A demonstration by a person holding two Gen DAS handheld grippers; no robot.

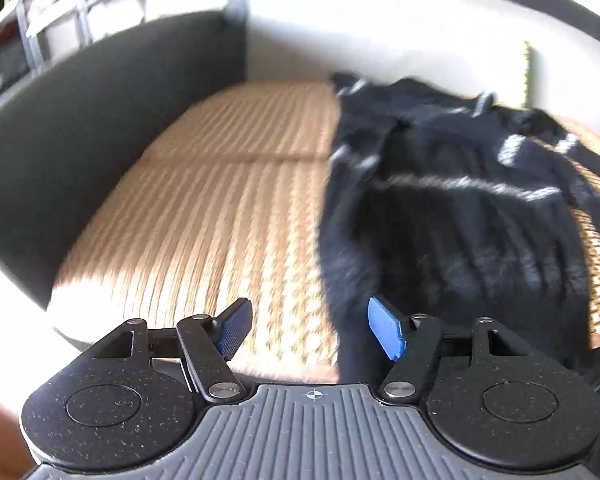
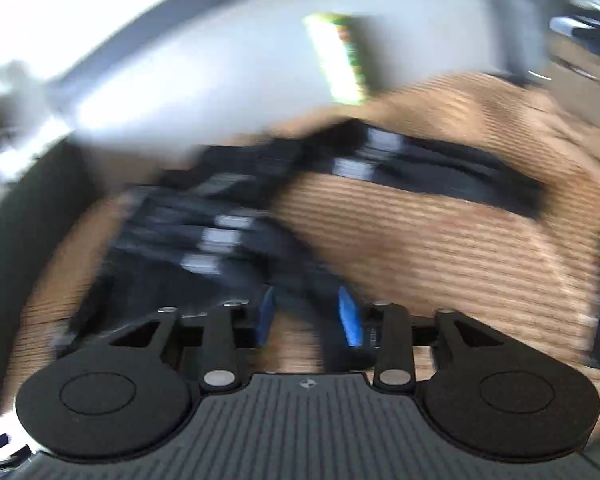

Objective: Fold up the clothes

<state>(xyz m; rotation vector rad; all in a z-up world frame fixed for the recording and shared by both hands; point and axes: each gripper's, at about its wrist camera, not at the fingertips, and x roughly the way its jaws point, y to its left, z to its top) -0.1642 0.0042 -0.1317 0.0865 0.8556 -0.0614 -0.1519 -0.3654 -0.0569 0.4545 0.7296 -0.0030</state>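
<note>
Looking down: black sweater lies fwd-right of my left tool, released, empty. Right tool parted, empty; sleeve stretches crosswise ahead, nearer it.

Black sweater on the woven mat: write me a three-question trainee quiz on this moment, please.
1. True or false: the left gripper is clamped on the black sweater.
2. What lies under the sweater: A woven mat, B bare floor, C metal tray?
3. Fill in: the sweater's stripes are ____.

Key: 1 false, its jaws stand open with nothing pinched; 2 A; 3 white.
</note>
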